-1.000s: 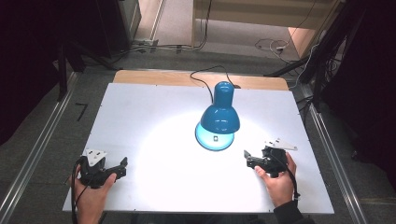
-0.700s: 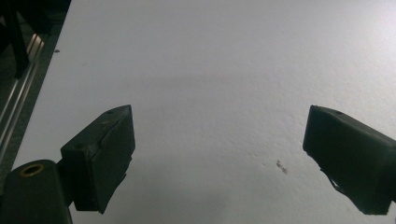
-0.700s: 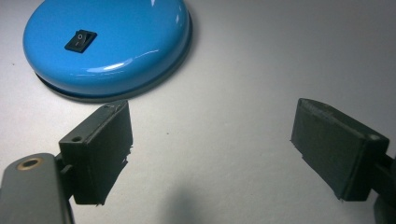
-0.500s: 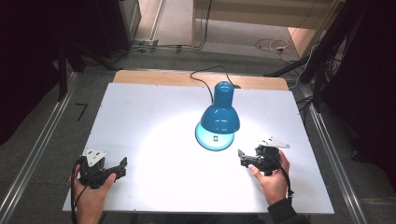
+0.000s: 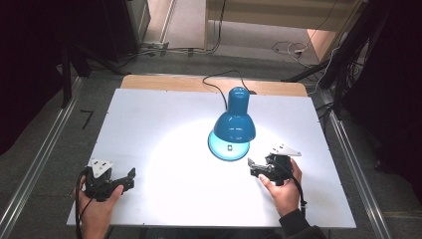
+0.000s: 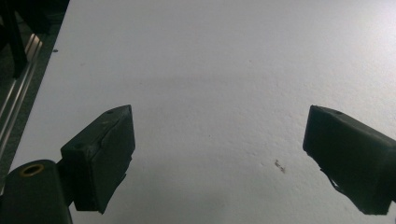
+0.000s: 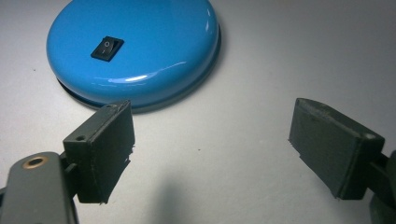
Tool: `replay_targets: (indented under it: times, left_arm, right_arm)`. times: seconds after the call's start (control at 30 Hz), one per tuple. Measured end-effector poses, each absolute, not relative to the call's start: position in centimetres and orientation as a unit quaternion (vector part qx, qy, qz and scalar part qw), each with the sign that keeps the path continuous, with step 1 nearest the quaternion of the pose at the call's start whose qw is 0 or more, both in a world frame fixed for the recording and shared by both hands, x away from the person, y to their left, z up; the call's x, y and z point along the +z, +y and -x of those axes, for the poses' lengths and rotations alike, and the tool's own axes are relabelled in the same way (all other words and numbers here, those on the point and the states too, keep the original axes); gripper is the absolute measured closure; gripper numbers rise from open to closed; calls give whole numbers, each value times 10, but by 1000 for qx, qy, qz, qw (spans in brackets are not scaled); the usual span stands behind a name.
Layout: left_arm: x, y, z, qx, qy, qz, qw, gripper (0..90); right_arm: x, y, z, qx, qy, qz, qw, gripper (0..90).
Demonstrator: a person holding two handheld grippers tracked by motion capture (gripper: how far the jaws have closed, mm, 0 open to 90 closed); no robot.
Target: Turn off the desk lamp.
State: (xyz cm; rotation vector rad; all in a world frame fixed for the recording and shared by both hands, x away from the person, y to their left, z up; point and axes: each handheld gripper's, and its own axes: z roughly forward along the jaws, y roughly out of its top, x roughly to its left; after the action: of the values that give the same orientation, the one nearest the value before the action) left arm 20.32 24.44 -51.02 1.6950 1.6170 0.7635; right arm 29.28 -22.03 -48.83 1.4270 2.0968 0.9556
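Looking at the table (image 5: 149, 119) first, nothing on it has moved; the lamp (image 5: 234, 124) stands where it stood, lit, a little right of the middle, with its round base (image 7: 140, 51) flat on the white surface. What changed is your right gripper (image 5: 262, 168): in the last second it came forward and to the left, so it is now near the base, not touching it. Its jaws are spread wide, nothing between them. I judge that you are going for the switch (image 7: 107, 48), the black rocker on top of the base. Your left gripper (image 5: 117, 183) stayed at the near left corner, well apart from the lamp, also spread and empty. No container is on the table.
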Motion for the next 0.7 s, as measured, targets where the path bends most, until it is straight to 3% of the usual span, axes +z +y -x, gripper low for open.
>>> replay_targets:
  times: [0.7]
  left_arm:
    - [-510, 245, -203, 292, 619, -649, 334, 103]
  right_arm:
    - [-490, -200, -299, 349, 763, -501, 212, 225]
